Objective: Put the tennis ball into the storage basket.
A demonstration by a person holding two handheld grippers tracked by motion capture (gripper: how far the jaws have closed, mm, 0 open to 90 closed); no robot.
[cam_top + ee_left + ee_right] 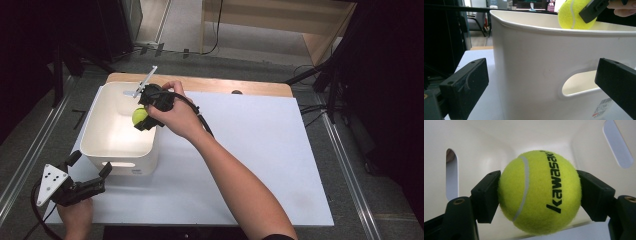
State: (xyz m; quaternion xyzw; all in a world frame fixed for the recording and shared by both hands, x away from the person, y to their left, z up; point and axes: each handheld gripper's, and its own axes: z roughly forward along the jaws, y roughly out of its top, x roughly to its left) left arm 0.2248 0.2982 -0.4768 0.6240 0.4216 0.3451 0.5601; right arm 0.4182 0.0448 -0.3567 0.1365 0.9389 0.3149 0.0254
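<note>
The right gripper (142,116) clamps one yellow-green tennis ball (139,115) between its two black jaws, one pad pressed to each side of the ball, above the open top of a single white plastic bin (100,145). In the right gripper view the ball (540,192) carries the word "kawasaki" in black letters beside a curved white seam, with the bin's pale inner walls and two slot handles behind it. The person's right hand (175,117) reaches in over the bin's right rim, with the ball inside that rim, near the far right corner.

The left gripper (90,176) rests low at the near left corner of the table (260,165), its jaws standing wide apart with nothing between them, just short of the bin's near wall. Its own view frames the bin (531,65) head-on: one handle slot, a small barcode sticker at the lower right too small to read, and the ball (574,15) above the rim.

The bin sits at the table's left side. To its right the white tabletop lies bare up to the far and right edges; a strip of wood shows along the far edge.
</note>
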